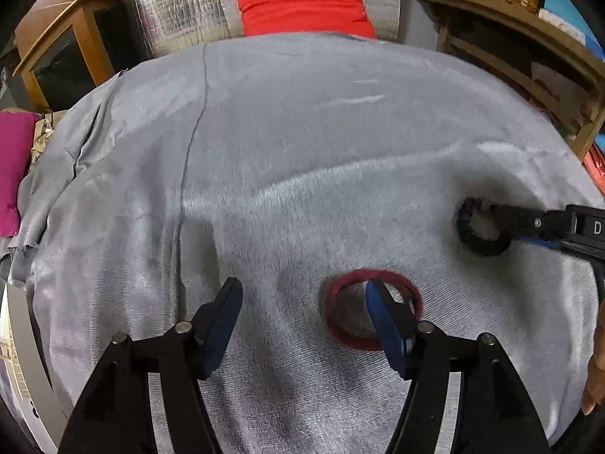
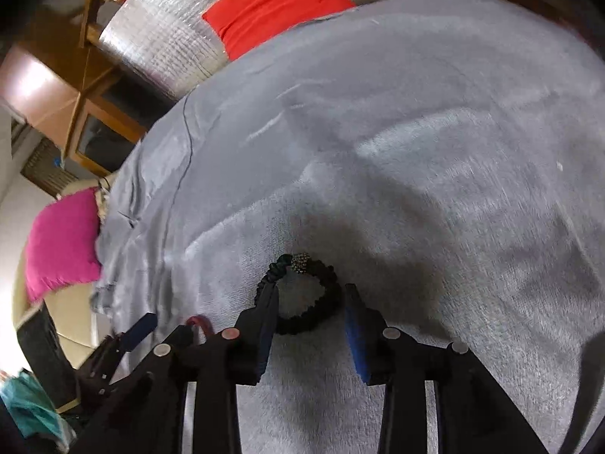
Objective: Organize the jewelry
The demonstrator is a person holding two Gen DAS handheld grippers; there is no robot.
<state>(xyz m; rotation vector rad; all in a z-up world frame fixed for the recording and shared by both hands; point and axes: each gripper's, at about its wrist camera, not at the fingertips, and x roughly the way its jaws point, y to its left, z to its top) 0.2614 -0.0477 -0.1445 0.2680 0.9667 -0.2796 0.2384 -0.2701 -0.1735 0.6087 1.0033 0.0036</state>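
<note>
Two rings: red bangle (image 1: 372, 310) and black beaded bracelet (image 2: 302, 295), both flat on the grey cloth (image 1: 302, 132), well apart from each other.
Left gripper (image 1: 304, 289): jaws well apart, nothing held.
Red bangle from left gripper: under the right-hand finger, which crosses the hoop; most of the ring off to the right of the gap between the fingers, not centred.
Right gripper (image 2: 312, 295): partly open, pads not pressing on anything.
Black bracelet from right gripper: just ahead of the tips, between the fingers but skewed to the left one, whose tip overlaps the band; clear gap to the right finger.
Bracelet orientation: lying flat, sparkly bead (image 2: 300, 263) on the far side, away from the tips.
Nearer hand: left for the red bangle, right for the black bracelet.
Likely need, as a judgement: left gripper shifted rightward to bracket the bangle's rim; right gripper nudged leftward or closed across the near band.
</note>
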